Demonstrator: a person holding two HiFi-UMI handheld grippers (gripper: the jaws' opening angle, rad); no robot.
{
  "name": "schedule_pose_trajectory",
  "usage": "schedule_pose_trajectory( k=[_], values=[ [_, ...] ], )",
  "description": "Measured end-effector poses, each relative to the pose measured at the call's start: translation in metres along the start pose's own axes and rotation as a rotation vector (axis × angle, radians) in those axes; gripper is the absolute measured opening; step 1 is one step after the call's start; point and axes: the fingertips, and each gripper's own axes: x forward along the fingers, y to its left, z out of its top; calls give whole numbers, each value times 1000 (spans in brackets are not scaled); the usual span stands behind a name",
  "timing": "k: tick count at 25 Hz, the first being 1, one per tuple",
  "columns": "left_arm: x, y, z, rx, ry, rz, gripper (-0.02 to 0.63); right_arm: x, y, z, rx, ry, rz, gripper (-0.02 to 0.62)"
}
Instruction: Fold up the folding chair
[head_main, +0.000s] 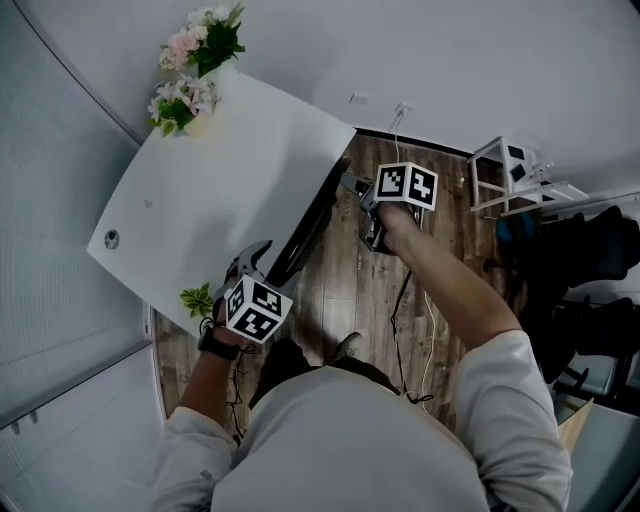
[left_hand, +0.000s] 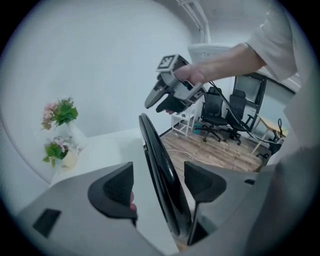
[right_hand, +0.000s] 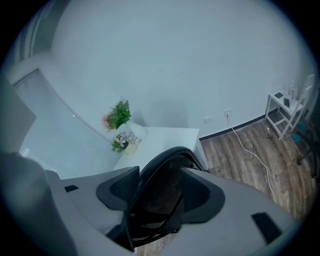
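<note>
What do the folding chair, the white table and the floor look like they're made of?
Folding chair: black, glossy, with highlights along its curved edge; probably plastic or painted metal.
Table: plain white, smooth matte top; maybe laminate or painted board.
Floor: brown planks with grain; wood or wood-look laminate.

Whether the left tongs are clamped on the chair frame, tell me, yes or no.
No: the left tongs stand apart, a gap showing on each side of the chair frame between them.
</note>
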Motion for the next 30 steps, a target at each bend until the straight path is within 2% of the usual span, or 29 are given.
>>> schedule_pose_trajectory(
  k=[2,4,7,11,14,20,25,30],
  values=[
    [-13,3,13,-25,-45,47,321,-29,-6,0,-42,-51,14,270],
    [-25,1,32,-43,-103,85,318,-64,-12,-1,-126,-116,11,258],
    [-39,-11,66,-49,-192,128,271,-124,-22,-9,-262,-226,-14,202],
    [-49,-42,113,-30,-290,133,191,-204,-40,-29,-407,-355,-78,150],
    [-50,-75,138,-7,-322,110,165,-259,-57,-48,-473,-434,-134,124],
    [-45,-140,162,15,-355,70,84,-343,-88,-91,-554,-548,-231,58],
    [-42,-181,175,2,-375,24,17,-396,-114,-121,-549,-619,-296,37],
    [-37,-212,178,-3,-373,-30,9,-432,-132,-147,-531,-671,-346,15]
  ],
)
